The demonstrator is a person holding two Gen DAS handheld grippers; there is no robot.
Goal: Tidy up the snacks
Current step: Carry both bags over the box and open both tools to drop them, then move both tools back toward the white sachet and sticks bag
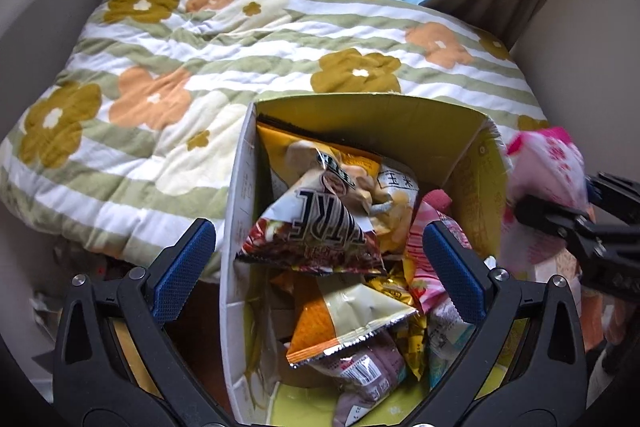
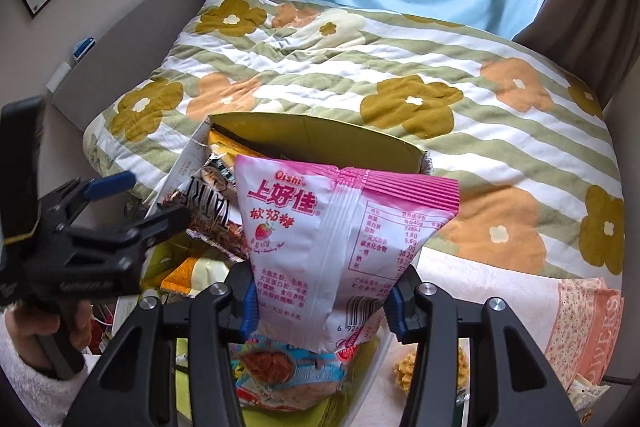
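Left tongs (image 1: 320, 267): matte black plastic arms with triangular cut-outs, round silver screws at the pivots, blue textured pads (image 1: 185, 269) on the fingers. Right tongs (image 2: 320, 303): same black frame, silver screws, blue pads (image 2: 394, 309). In the right wrist view the left tongs' black body carries a thin yellow edge line and faint grey lettering; hand (image 2: 44, 327) below it bare-skinned, cuffed in a fluffy white sleeve (image 2: 24, 383).

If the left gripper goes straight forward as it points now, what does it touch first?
Probably the crumpled white-and-red foil snack bag lying on top in the yellow cardboard box; the open left gripper points straight at it, though depth is uncertain.
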